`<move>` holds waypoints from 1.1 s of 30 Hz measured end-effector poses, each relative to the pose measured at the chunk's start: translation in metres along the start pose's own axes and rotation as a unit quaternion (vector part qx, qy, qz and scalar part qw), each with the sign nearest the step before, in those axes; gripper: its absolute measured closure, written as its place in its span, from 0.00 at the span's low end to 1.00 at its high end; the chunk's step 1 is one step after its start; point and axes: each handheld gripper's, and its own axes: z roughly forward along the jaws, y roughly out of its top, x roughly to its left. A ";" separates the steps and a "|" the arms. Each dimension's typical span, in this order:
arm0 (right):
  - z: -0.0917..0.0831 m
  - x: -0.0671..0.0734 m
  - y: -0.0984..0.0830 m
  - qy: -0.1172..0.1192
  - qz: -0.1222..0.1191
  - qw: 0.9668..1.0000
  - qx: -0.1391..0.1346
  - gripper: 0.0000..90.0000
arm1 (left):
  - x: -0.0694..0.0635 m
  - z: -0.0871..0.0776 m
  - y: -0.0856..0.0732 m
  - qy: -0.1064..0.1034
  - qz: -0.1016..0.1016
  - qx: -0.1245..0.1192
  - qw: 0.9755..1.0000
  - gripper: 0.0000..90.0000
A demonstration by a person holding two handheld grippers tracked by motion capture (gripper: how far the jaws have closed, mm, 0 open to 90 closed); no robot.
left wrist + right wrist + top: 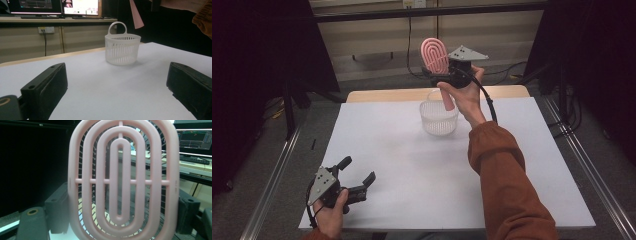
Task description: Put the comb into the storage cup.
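My right gripper (443,74) is raised above the far side of the table, shut on a pink vented hairbrush (435,55). The brush stands upright, its oval head (123,180) up close in the right gripper view and its handle (447,101) pointing down over a white slatted basket (438,117). That basket (122,48) has a loop handle and stands on the white table top (412,165). The handle tip (136,15) hangs above the basket's rim. My left gripper (357,175) rests low at the near left corner, open, with nothing between its jaws.
A wooden strip (382,95) runs along the table's far edge. Monitors (53,6) and a keyboard sit on a shelf behind, with a wall socket (46,30) and cables below. Metal rails (272,180) flank the table on both sides.
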 end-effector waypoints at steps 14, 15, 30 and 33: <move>0.013 0.000 -0.010 -0.001 0.005 1.000 0.000 0.22 | -0.001 0.000 0.000 0.000 -0.005 0.001 1.000 0.04; 0.014 -0.001 -0.011 -0.001 0.001 1.000 0.004 0.22 | 0.000 0.000 0.000 0.000 -0.002 0.002 1.000 0.04; 0.022 -0.005 -0.025 -0.009 0.005 1.000 0.007 0.22 | 0.000 0.000 0.000 -0.001 -0.001 0.000 1.000 0.04; 0.024 -0.004 -0.028 -0.009 0.002 1.000 0.008 0.22 | 0.000 0.000 0.000 -0.002 -0.001 -0.001 1.000 0.04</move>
